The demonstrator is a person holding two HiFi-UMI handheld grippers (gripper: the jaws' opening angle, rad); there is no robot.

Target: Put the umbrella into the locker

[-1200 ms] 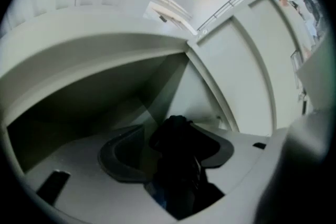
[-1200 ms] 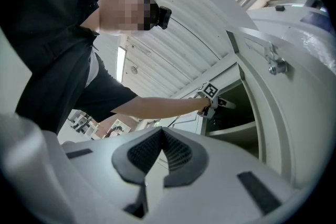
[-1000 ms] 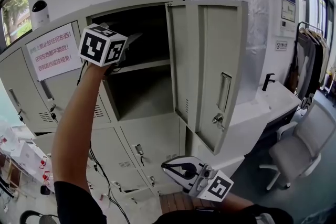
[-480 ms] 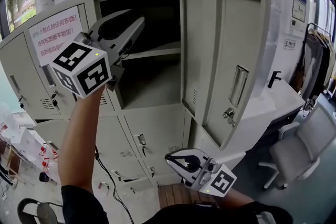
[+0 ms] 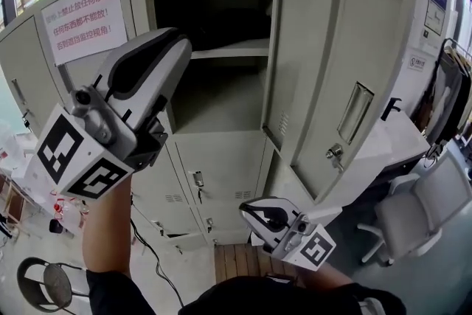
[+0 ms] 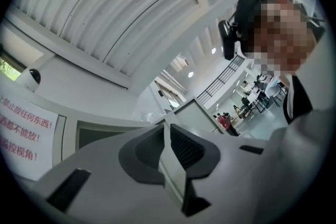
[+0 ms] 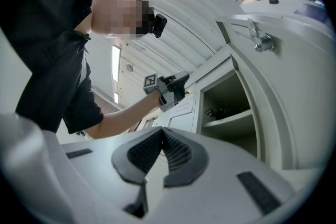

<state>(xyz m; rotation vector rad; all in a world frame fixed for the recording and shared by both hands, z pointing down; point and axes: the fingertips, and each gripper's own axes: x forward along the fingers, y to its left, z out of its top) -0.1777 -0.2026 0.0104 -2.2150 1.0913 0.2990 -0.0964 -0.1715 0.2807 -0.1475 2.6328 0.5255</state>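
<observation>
My left gripper (image 5: 175,48), at 9 o'clock, has just closed its jaws on nothing. My right gripper (image 5: 249,209), at 6 o'clock, is closed and empty too. The umbrella (image 7: 226,111) lies on the upper shelf (image 5: 228,49) of the locker (image 5: 354,40), at 12 o'clock.

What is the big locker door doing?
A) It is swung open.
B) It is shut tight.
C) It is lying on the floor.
A: the locker door stands swung open to the right, so the shelf inside shows.
</observation>
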